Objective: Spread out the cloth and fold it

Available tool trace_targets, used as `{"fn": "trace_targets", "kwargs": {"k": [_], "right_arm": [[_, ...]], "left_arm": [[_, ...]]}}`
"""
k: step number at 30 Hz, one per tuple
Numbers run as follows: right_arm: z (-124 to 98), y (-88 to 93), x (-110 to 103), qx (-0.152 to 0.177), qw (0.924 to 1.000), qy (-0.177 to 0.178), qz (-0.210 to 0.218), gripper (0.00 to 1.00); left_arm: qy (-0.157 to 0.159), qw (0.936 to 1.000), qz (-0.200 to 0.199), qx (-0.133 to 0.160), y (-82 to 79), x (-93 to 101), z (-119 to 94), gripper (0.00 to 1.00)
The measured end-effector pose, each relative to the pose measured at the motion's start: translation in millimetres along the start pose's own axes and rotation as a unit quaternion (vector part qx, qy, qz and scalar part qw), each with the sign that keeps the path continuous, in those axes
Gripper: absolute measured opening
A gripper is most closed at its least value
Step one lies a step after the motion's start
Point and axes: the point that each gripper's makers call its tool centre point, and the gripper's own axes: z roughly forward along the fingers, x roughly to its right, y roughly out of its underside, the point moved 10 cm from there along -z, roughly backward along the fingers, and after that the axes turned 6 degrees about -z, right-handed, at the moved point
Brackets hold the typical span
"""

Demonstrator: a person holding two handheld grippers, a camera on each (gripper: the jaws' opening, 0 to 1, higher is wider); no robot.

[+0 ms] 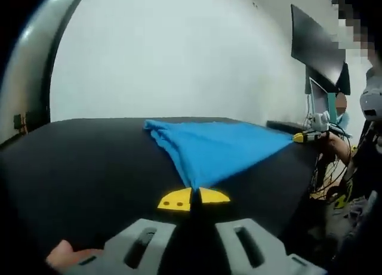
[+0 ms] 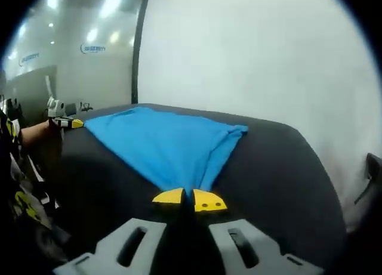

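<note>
Bench (image 1: 71, 167): black, matte, broad top, curved by the lens in both views. Behind it we see a plain white wall (image 1: 179, 54). In the left gripper view a dark monitor (image 1: 316, 48) stands off the bench's far right end, with loose cables (image 1: 334, 179) below it. In the right gripper view a grey wall with a small blue sign (image 2: 92, 48) and ceiling lights (image 2: 110, 5) shows at upper left.

Cloth (image 1: 221, 147): blue, lying on the bench, pulled taut into a fan between the two grippers, with a bunched fold along one edge (image 2: 224, 147).

Left gripper (image 1: 192, 198): yellow tips closed together on one corner of the cloth, which spreads away from them across the bench. In the right gripper view we see it at the far left (image 2: 70, 123), pinching the cloth's opposite corner, a person's forearm (image 2: 33, 133) behind it.

Right gripper (image 2: 190, 200): yellow tips closed on the cloth's near corner, the fabric widening away from them. In the left gripper view it appears at the right edge of the bench (image 1: 304, 137), closed on the far point of the cloth.

A fingertip (image 1: 62, 251) shows at the bottom left of the left gripper view.
</note>
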Motion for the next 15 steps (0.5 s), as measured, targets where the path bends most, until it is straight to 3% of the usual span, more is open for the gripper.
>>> {"fn": "trace_targets", "kwargs": {"k": [2, 4, 7, 9, 12, 15], "right_arm": [[-1, 1.8, 1, -0.001, 1.0000, 0.005, -0.004, 0.06], [-1, 2.1, 2, -0.003, 0.9998, 0.016, -0.011, 0.10], [-3, 0.3, 2, -0.004, 0.9996, 0.026, -0.008, 0.16], [-7, -1.5, 1, 0.000, 0.9995, 0.032, -0.010, 0.18], [-15, -11.7, 0, 0.041, 0.9980, 0.041, -0.025, 0.18], [-22, -27.1, -3, 0.097, 0.9947, 0.031, -0.008, 0.18]], "left_arm": [[-0.017, 0.9996, -0.018, 0.013, -2.2, -8.4, -6, 0.00], [-0.048, 0.9987, -0.012, 0.012, -4.5, -12.5, -7, 0.00], [-0.007, 0.9996, 0.013, 0.025, -3.2, -3.9, -6, 0.04], [0.021, 0.9979, 0.045, 0.043, -5.6, 2.3, -4, 0.17], [0.037, 0.9947, 0.081, 0.051, -10.3, 15.3, -1, 0.36], [0.034, 0.9929, 0.109, 0.033, -12.5, 21.1, 2, 0.35]]}}
